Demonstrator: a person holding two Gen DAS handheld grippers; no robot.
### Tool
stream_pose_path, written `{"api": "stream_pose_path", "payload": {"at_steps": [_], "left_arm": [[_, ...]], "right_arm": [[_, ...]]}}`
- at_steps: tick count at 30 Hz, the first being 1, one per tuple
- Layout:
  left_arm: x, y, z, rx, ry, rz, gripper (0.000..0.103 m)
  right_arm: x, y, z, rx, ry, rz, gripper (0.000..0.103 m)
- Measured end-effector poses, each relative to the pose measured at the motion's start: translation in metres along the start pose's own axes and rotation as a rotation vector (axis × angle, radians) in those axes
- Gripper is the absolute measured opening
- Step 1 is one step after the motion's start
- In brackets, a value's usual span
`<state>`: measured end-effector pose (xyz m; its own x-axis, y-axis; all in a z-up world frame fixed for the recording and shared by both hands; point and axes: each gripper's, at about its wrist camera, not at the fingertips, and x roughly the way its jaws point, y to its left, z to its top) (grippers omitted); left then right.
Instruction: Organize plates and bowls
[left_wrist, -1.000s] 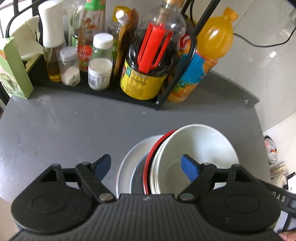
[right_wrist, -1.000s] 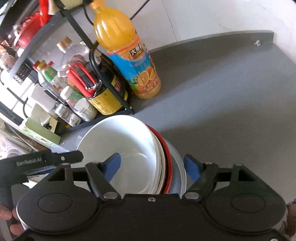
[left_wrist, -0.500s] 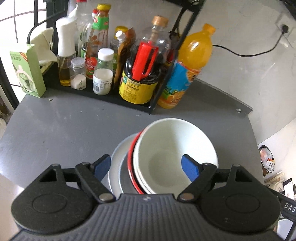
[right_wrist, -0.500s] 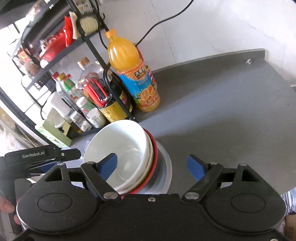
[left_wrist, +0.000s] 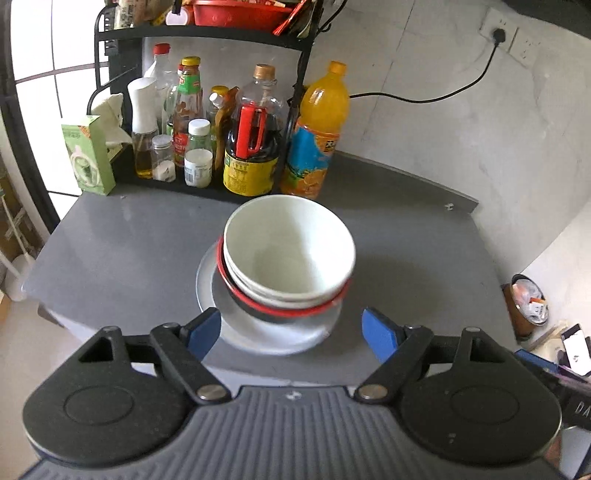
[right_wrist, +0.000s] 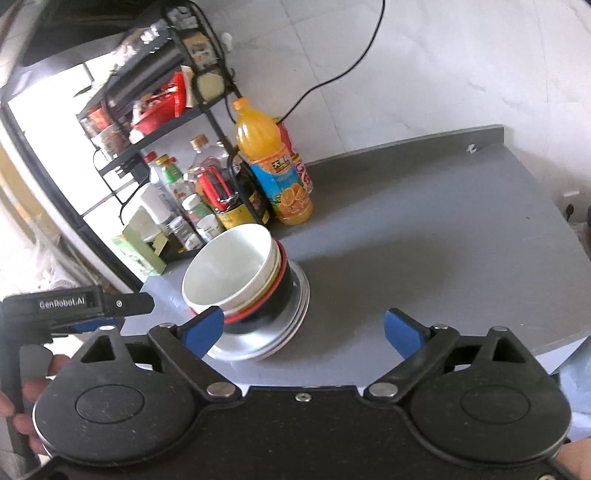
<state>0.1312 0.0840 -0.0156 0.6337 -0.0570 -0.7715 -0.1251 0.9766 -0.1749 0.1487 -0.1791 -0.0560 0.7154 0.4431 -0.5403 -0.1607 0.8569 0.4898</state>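
Resting on grey table (left_wrist: 406, 266): white bowls (left_wrist: 288, 251) nested in red-rimmed bowl (left_wrist: 295, 308) on metal plate (left_wrist: 266, 332). Left gripper (left_wrist: 291, 332), right gripper (right_wrist: 303, 328) both spread wide, empty.

Grey table (left_wrist: 122, 240) under plate stack (left_wrist: 236, 328), juice bottle (left_wrist: 317, 140), rack (left_wrist: 207, 35).

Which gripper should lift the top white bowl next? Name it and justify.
Left, probably. The left gripper is open and faces the white bowl squarely, the stack centred between its fingers. The right gripper is also open, but the stack sits off by its left finger.
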Motion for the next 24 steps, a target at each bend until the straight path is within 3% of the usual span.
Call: {"api": "stream_pose_path", "payload": {"at_steps": [1,12,15,24], "left_arm": [[-0.007,-0.003,-0.004,0.005,-0.013,0.002,0.082],[-0.075,-0.023,-0.023,0.042,-0.103,0.049,0.095],[-0.085,-0.022,-0.024,0.051,-0.117,0.035,0.103],[-0.109,-0.012,-0.033,0.038,-0.192,0.022,0.103]], "right_arm": [[-0.007,0.001,-0.003,-0.014,-0.008,-0.003,0.103],[-0.057,0.005,-0.011,-0.056,-0.042,-0.011,0.103],[-0.067,0.008,-0.009,-0.059,-0.065,-0.016,0.103],[-0.088,0.012,-0.009,-0.054,-0.118,-0.013,0.103]]}}
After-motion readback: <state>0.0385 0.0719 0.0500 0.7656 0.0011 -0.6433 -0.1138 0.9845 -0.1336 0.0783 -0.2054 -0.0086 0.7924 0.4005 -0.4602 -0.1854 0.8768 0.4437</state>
